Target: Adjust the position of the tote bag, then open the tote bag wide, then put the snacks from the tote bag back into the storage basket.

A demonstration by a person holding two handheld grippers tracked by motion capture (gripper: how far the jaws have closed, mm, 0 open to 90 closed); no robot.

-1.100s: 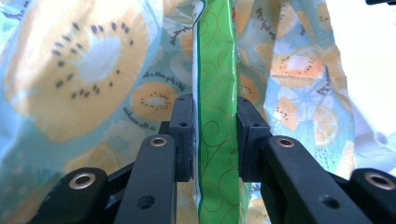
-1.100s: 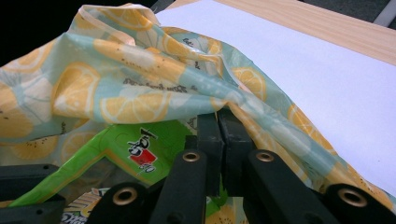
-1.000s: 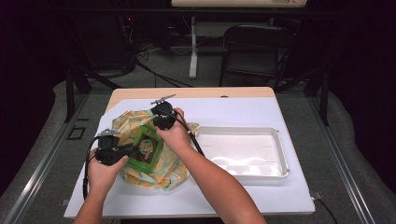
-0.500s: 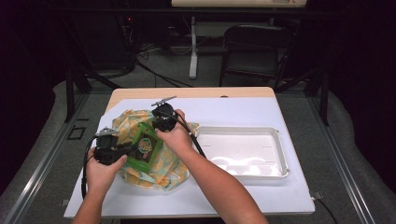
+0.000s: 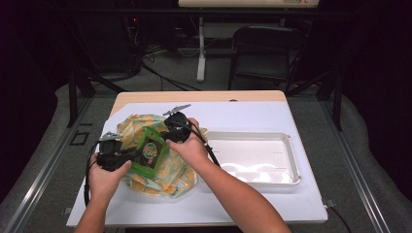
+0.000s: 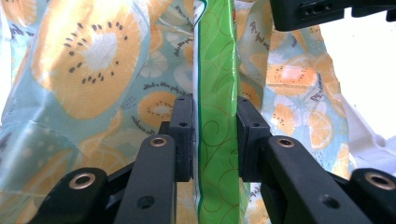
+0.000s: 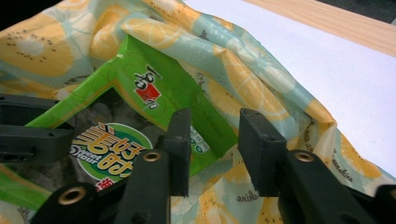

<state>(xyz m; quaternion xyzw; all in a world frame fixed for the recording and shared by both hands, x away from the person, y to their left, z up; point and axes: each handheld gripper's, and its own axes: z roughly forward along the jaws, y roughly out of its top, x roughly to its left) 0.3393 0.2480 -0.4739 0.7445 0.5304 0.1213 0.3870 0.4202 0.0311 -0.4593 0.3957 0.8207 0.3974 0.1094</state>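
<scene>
Dark room, white-covered table (image 5: pixel 252 116) in the high view, shallow white plastic tray (image 5: pixel 252 156) at right; glossy green snack packet (image 5: pixel 149 154) held over crumpled fruit-print fabric bag (image 5: pixel 160 177). Left gripper (image 6: pixel 215 135) view: clamped on the packet's edge. Right gripper (image 7: pixel 215 144) view: jaws just opening, nothing pinched, packet corner beside them.

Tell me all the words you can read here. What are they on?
"Hour": small word on the round yellow logo of the green snack bag.
Big yellow characters on that logo: too stylised to read.
Red mark near the bag's top: unreadable.
Script on the fruit-print bag: too small, though one word looks like "sunshine".
</scene>
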